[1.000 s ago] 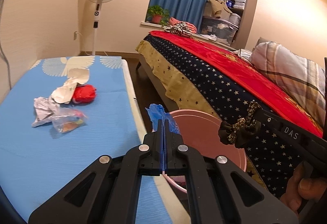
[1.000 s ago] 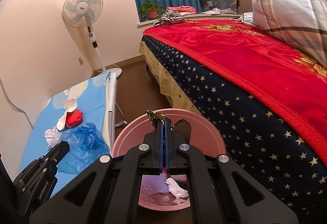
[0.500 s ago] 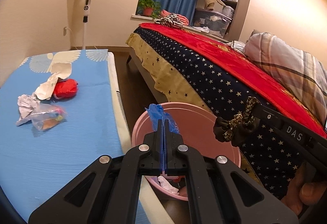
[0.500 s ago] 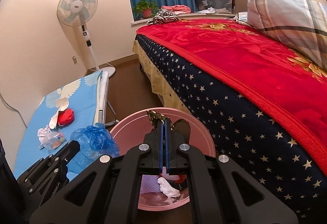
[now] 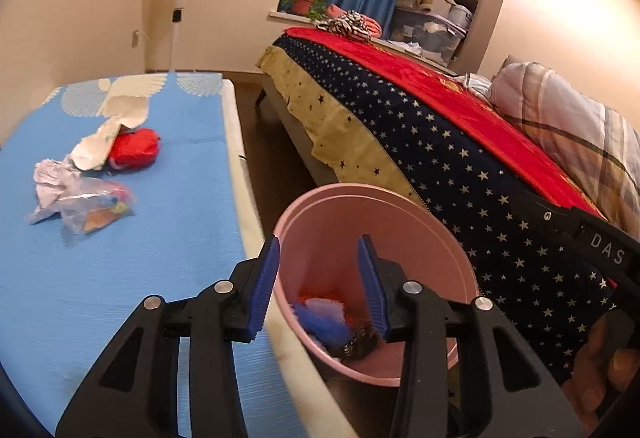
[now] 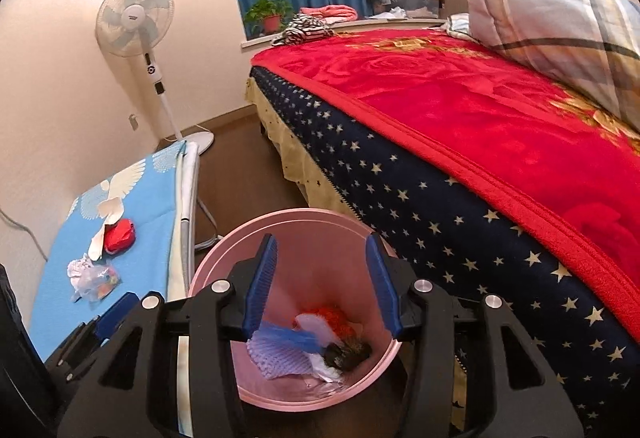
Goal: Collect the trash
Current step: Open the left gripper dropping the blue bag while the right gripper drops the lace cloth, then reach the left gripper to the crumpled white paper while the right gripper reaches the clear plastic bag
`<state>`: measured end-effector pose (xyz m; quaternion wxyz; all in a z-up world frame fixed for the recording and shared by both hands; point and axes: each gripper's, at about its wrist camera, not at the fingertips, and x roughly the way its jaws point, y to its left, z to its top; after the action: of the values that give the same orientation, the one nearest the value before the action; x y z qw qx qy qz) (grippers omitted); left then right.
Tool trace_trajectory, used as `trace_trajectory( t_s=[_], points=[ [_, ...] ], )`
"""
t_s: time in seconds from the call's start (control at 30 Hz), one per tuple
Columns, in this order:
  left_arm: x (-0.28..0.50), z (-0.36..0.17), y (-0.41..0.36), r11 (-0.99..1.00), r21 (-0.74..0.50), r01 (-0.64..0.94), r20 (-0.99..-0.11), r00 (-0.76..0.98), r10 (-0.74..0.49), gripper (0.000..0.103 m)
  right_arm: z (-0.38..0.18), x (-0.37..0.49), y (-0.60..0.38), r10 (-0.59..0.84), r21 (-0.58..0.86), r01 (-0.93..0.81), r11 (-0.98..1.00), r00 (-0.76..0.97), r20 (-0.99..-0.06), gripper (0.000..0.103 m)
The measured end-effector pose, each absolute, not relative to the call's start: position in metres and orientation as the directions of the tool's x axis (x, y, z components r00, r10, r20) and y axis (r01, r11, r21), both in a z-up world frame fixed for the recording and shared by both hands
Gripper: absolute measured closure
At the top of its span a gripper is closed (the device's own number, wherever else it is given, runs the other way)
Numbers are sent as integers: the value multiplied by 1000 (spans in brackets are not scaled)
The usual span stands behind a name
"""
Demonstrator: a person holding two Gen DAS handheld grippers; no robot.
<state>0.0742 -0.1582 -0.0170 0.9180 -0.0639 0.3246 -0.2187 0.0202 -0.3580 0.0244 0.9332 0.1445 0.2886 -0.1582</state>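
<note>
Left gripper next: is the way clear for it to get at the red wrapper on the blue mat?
Probably yes. The left gripper is open and empty, and bare blue mat lies between it and the red wrapper; only white paper touches its left side.

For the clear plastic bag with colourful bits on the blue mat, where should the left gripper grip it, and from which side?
Best guess: take the clear plastic bag by its puffed upper film, coming straight down from above with the open left gripper. It lies flat and crumpled on the blue mat, so no edge stands up for a sideways pinch. Crumpled white paper touches its far-left side, so close on the near-right part.
</note>
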Motion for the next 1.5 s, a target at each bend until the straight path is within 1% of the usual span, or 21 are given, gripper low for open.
trace_trajectory(
  t_s=[0.13,0.2,0.37,0.53,0.67,0.77,1.0,1.2,1.5],
  points=[
    [68,-10,-143,906,-246,345,-547,722,-423,64,26,23,-344,-183,182,344,921,795,-578,57],
    [68,-7,-134,913,-240,330,-540,736,-408,66,28,25,-334,-164,188,323,928,804,-572,58],
    [70,-3,-103,934,-233,271,-526,773,-355,75,29,36,-308,-106,209,264,942,821,-560,60],
    [74,-2,-67,954,-230,192,-516,807,-287,80,24,55,-276,-28,233,185,955,835,-549,66],
    [79,-3,-40,966,-227,122,-509,831,-225,81,15,76,-249,44,264,124,956,833,-552,71],
    [85,-5,-21,973,-221,63,-509,844,-170,82,5,92,-229,97,285,80,955,825,-556,73],
    [102,-16,22,969,-232,-89,-524,851,-47,82,-19,130,-186,206,325,-9,946,790,-577,73],
    [123,-26,40,958,-249,-145,-545,839,-14,82,-39,163,-165,276,373,-42,927,749,-602,72],
    [162,-44,56,940,-294,-171,-590,806,-38,82,-68,202,-147,341,418,-52,907,672,-657,71]
  ],
)
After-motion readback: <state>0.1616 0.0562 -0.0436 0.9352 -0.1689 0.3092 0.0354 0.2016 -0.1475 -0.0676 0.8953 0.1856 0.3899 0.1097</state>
